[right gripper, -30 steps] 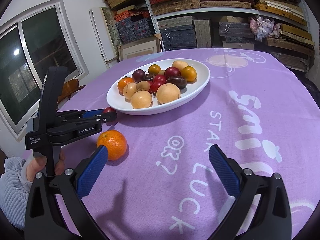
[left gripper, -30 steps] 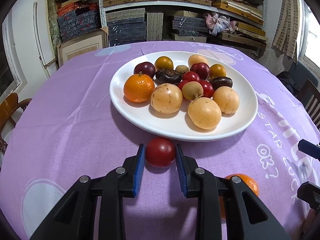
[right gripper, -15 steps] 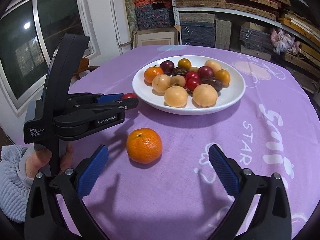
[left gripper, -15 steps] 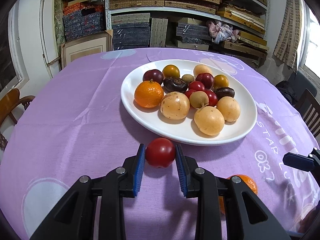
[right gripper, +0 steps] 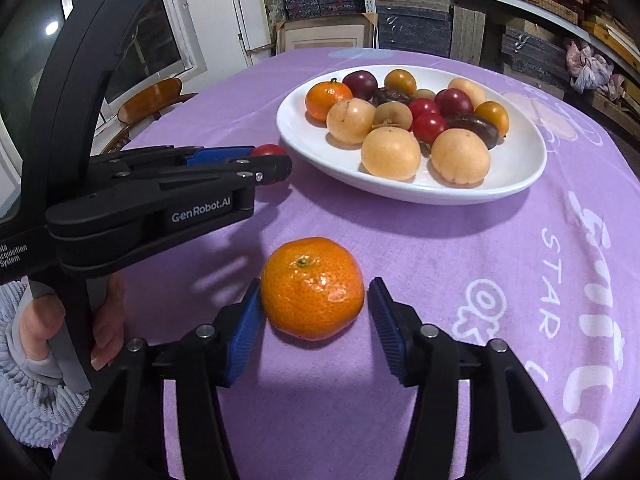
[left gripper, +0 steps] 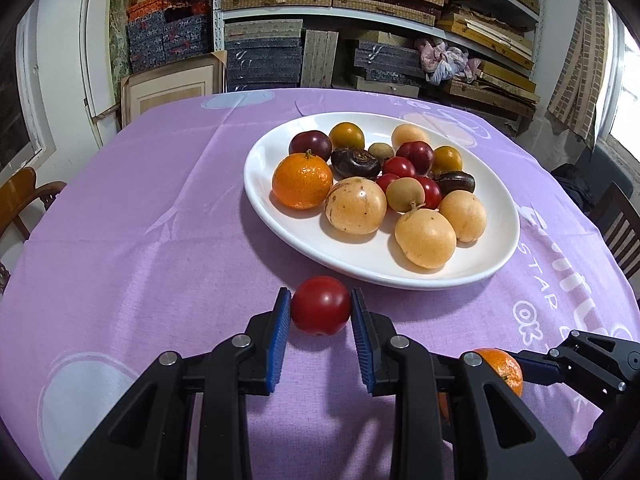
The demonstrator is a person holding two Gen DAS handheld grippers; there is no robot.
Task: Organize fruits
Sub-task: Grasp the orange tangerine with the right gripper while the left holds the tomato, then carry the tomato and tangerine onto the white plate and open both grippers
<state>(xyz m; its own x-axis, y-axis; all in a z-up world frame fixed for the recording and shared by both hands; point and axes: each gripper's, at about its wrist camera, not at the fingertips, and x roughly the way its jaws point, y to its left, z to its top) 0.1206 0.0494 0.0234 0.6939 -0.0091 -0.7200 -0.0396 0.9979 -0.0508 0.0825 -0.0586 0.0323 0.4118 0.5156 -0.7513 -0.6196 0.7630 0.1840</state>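
Note:
My left gripper [left gripper: 321, 312] is shut on a red tomato [left gripper: 321, 305], held just above the purple cloth in front of the white plate [left gripper: 280, 216] of mixed fruit. In the right wrist view the left gripper [right gripper: 268, 160] shows from the side with the tomato [right gripper: 269, 149] at its tips. My right gripper [right gripper: 314, 312] is open, its blue pads on either side of a loose mandarin [right gripper: 313, 288] on the cloth; the left pad is near or touching it, the right has a small gap. The mandarin [left gripper: 502, 368] also shows in the left wrist view.
The plate [right gripper: 520, 176] holds a mandarin [right gripper: 328, 98], yellow round fruits, plums and small tomatoes. The purple tablecloth [right gripper: 480, 264] has white lettering. Wooden chairs [left gripper: 20, 196] stand at the table's left and right. Shelves of boxes stand behind.
My right gripper moved in on the loose mandarin and narrowed, so the fruit now sits between its pads. My left gripper kept its hold on the tomato and shifted left relative to the plate.

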